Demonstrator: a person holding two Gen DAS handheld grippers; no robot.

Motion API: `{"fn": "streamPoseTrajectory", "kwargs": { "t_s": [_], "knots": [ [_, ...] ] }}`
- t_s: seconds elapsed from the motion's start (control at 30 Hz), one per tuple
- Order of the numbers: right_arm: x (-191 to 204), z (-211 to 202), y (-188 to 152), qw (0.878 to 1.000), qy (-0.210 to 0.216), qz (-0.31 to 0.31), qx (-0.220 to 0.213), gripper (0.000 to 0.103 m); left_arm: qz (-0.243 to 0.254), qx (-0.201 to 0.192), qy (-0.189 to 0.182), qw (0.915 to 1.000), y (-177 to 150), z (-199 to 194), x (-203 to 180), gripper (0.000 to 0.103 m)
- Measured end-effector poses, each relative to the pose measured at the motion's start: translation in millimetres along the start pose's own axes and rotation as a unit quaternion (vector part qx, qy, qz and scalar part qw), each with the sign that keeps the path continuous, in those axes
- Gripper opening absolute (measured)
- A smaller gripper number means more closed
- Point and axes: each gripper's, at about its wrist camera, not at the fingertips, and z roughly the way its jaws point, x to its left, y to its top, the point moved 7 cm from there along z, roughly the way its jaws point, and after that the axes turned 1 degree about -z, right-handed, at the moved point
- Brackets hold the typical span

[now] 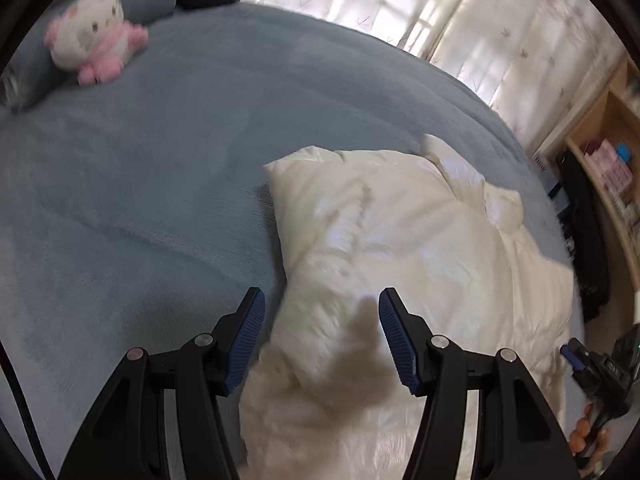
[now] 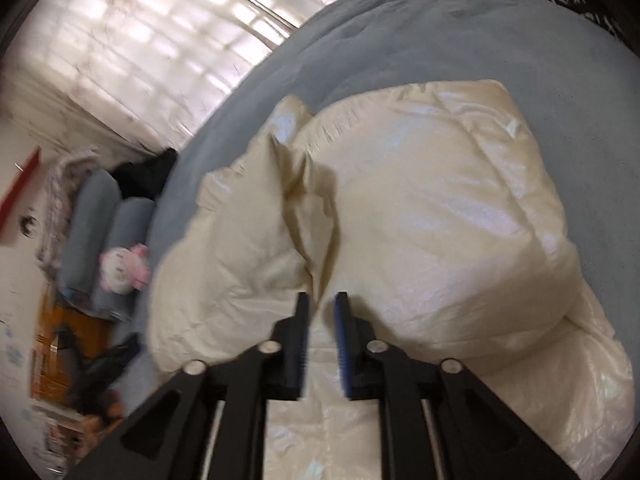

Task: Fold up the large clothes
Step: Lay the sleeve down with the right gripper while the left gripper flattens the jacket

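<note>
Cream, glossy quilted fabric: a puffer jacket (image 1: pixel 400 240) lies bunched on the blue-grey bed (image 1: pixel 140 200), toward the bed's near right side.

Left wrist view: left gripper (image 1: pixel 322 340) hovers over the jacket's near fold, fingers (image 1: pixel 250 344) spread wide, nothing between them. A furry trim runs under the gap, blurred. The right gripper's black body shows at the bed's right edge. Judgement: before closing, lower onto a single hem layer, not the whole puffy roll; the slick shell is likely to slip from a shallow pinch.

Right wrist view: right gripper (image 2: pixel 322 344) sits low over the jacket (image 2: pixel 420 220), fingers (image 2: pixel 344 344) narrow with a small gap; whether fabric is pinched I cannot tell. A deep crease runs away from the tips. Judgement: keep both grips level so the fold lands flat.

Surroundings: pink-and-white plush toy (image 1: pixel 94 34) and blue pillows (image 2: pixel 100 220) at the far head end, well apart from the jacket. Shelving (image 1: pixel 608 140) beside the bed. Nothing lies on the bare bed left of the jacket.
</note>
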Motion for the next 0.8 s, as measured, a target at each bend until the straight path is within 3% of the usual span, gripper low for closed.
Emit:
{"fn": "streamPoseTrajectory", "kwargs": {
  "t_s": [0.03, 0.1, 0.4, 0.43, 0.47, 0.5, 0.57, 0.63, 0.67, 0.73, 0.8],
  "knots": [
    [5, -3, 6, 1.0, 0.003, -0.009, -0.009, 0.061, -0.007, 0.008, -0.013, 0.9999, 4, 5, 4, 0.058],
    [15, -5, 19, 0.999, 0.014, -0.023, -0.024, 0.072, -0.016, 0.027, -0.042, 0.9986, 10, 17, 10, 0.058],
    [38, 69, 49, 0.998, -0.011, -0.049, 0.022, 0.072, 0.015, 0.064, -0.076, 0.9949, 11, 54, 0, 0.059],
    [38, 73, 48, 0.998, -0.013, -0.052, 0.025, 0.064, 0.018, 0.066, -0.072, 0.9951, 12, 56, -3, 0.059],
    [39, 76, 47, 0.998, -0.016, -0.062, 0.029, 0.05, 0.021, 0.069, -0.065, 0.9953, 13, 59, -5, 0.059],
    [41, 78, 46, 0.996, -0.018, -0.074, 0.038, 0.017, 0.024, 0.069, -0.059, 0.9956, 15, 59, -7, 0.059],
    [48, 60, 47, 0.995, -0.025, -0.095, 0.012, 0.013, 0.044, 0.049, -0.035, 0.9972, 20, 53, -17, 0.05],
    [47, 36, 48, 0.993, -0.035, -0.107, -0.027, 0.012, 0.082, 0.035, 0.009, 0.996, 18, 50, -28, 0.033],
    [37, 30, 47, 0.992, -0.054, -0.106, -0.039, 0.012, 0.096, 0.035, 0.029, 0.9943, 16, 53, -32, 0.031],
    [7, 52, 34, 0.988, -0.109, -0.108, -0.006, 0.013, 0.136, 0.041, 0.088, 0.986, 7, 67, -35, 0.016],
    [-6, 71, 23, 0.989, -0.104, -0.102, 0.017, 0.018, 0.154, 0.045, 0.134, 0.9778, -2, 84, -32, 0.016]
  ]
}}
